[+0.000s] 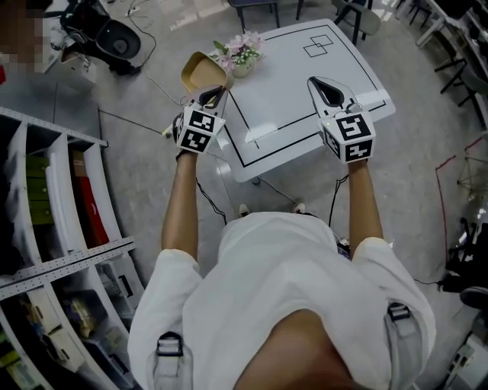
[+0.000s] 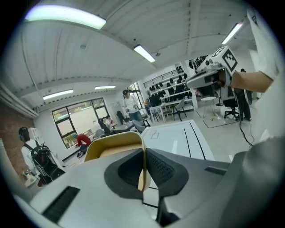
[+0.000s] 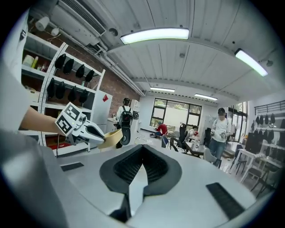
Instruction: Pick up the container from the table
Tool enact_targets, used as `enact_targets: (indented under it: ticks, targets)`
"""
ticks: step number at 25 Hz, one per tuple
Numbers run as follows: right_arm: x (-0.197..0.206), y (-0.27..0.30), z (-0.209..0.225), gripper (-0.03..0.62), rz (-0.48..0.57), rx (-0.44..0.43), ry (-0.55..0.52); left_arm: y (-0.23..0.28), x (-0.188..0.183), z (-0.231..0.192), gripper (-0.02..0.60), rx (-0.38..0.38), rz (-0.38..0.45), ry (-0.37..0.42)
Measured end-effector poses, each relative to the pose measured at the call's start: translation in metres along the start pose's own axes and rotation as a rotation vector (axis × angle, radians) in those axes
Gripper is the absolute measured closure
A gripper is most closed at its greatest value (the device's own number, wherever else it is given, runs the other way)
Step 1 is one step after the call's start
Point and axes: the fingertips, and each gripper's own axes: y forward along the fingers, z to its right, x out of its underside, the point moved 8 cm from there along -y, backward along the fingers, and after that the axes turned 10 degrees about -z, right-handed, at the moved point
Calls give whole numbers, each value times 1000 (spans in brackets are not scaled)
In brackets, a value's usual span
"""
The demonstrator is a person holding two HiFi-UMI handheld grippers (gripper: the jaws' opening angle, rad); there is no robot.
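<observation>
The container [image 1: 201,74] is a tan, shallow, square paper tray, held in the air beyond the table's left edge. My left gripper [image 1: 213,97] is shut on its rim; in the left gripper view the thin tan wall [image 2: 142,169] is pinched between the two black pads, with the container [image 2: 111,144] opening away from me. My right gripper [image 1: 329,92] hovers over the white table [image 1: 297,91] with its jaws closed and nothing between them [image 3: 141,171]. The right gripper view shows the left gripper [image 3: 84,129] holding the container [image 3: 112,138] at the left.
A small pot of pink flowers [image 1: 242,53] stands at the table's far left corner. Black lines mark the tabletop. Shelving with bins [image 1: 53,221] stands at my left. Chairs [image 1: 358,17] sit beyond the table. Several people stand or sit across the room [image 3: 220,129].
</observation>
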Motion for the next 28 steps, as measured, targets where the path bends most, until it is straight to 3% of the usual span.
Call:
enact_targets:
  ticks: [6, 15, 20, 28]
  targets:
    - [-33, -12, 10, 579, 67, 38, -61, -52, -43, -14, 549, -73, 177, -30]
    - [-74, -26, 8, 579, 143, 49, -148, -104, -83, -21, 549, -143, 325, 23]
    - [-84, -31, 3, 579, 162, 72, -213, -120, -91, -21, 549, -167, 368, 32]
    - [-84, -31, 3, 580, 148, 47, -218, -126, -94, -19, 549, -176, 366, 55]
